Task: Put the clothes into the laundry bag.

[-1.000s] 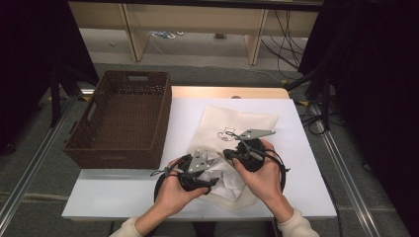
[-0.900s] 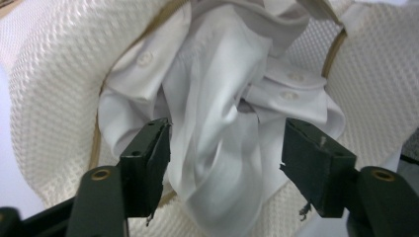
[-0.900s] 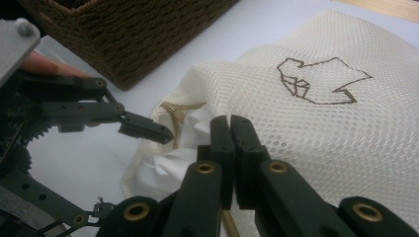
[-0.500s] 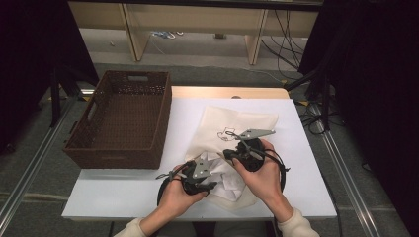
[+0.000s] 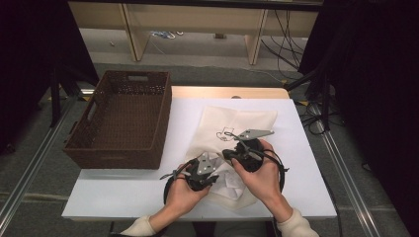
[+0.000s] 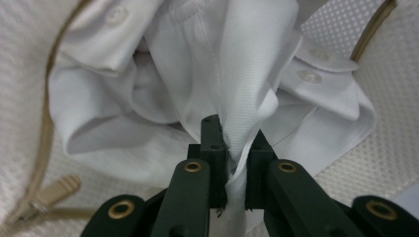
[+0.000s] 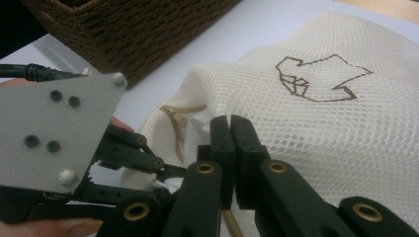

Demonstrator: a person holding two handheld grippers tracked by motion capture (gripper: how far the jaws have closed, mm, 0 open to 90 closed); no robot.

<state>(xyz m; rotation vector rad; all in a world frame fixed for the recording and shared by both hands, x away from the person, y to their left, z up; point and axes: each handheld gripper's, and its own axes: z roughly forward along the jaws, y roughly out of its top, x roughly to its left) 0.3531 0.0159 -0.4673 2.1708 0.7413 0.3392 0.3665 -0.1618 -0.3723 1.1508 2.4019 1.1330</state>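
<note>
Left gripper [image 6: 232, 163] jaws, just closing, pinch white shirt [image 6: 197, 74] fold to draw it from mesh laundry bag [image 7: 321, 113]; right gripper [image 7: 231, 148], jaws pressed together on bag's zipper edge, holds mouth steady.

A brown wicker basket [image 5: 118, 123] sits at the left edge of the white table [image 5: 306, 163].

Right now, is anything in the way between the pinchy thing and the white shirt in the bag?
No. The left gripper has just been closing and already pinches a fold of the white shirt, so nothing sits between them. The shirt lies in the open mouth of the mesh bag, whose edge the right gripper pins.
</note>
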